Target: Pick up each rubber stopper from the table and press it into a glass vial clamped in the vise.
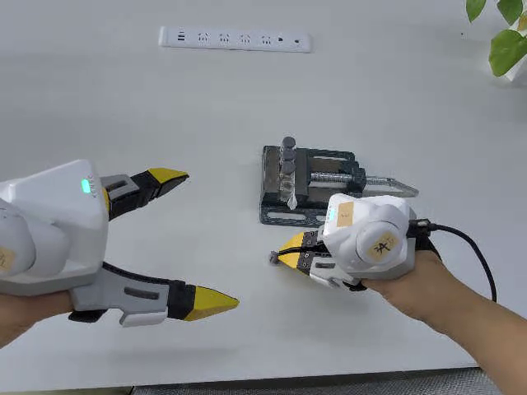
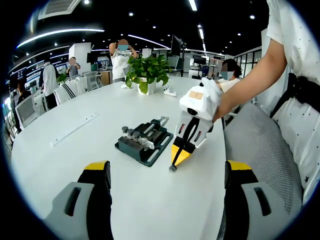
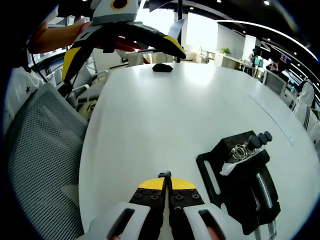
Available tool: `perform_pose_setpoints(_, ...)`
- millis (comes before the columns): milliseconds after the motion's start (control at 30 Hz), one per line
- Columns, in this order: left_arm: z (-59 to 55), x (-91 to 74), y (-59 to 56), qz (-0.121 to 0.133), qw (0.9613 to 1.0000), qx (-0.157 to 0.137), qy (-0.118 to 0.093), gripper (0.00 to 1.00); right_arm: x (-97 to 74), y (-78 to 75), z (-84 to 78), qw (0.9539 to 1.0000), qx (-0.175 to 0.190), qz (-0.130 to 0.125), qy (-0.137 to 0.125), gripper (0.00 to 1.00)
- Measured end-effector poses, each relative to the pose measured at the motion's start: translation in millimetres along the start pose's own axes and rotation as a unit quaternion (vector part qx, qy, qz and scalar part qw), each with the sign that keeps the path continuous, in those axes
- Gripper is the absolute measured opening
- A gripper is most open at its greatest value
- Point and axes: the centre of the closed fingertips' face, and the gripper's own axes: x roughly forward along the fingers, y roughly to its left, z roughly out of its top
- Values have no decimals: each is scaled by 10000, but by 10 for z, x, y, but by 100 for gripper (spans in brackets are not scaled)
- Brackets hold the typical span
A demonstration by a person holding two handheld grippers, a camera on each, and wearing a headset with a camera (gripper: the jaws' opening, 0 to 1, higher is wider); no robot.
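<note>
the right gripper (image 1: 284, 255) is pinching its jaws almost shut on a small grey rubber stopper (image 1: 273, 258) low over the white table (image 1: 206, 107); the left gripper (image 1: 206, 239) is hanging wide open, empty, at 9 o'clock. at 1 o'clock the dark metal vise (image 1: 273, 216) is clamping a clear glass vial (image 1: 291, 197), and the squashy stopper, barely held, is risking slipping out or seating crooked.

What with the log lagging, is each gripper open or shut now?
Left gripper: open, empty.
Right gripper: closed on a rubber stopper.
</note>
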Motion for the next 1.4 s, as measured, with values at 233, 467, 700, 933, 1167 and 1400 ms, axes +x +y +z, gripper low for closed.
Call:
perform_pose_setpoints(233,17,4,-11,-14,10000,15,-13,94,-46,-33,43,9999,66,-99,-75,0)
perform_pose_setpoints(467,56,24,-24,-5,10000,35,-47,94,-216,-68,163,9991,242,-235,-266,0)
perform_pose_setpoints(700,124,40,-23,40,9999,84,-111,92,-449,-137,318,9969,385,-480,-490,0)
perform_pose_setpoints(933,290,71,-6,169,9992,166,-313,87,-733,-234,532,9915,687,-763,-802,0)
perform_pose_setpoints(1167,460,105,42,412,9974,250,-538,80,-980,-267,712,9857,953,-953,-1011,0)
perform_pose_setpoints(1400,563,176,34,648,9956,368,-568,66,-1169,-251,875,9783,1239,-1142,-1206,0)
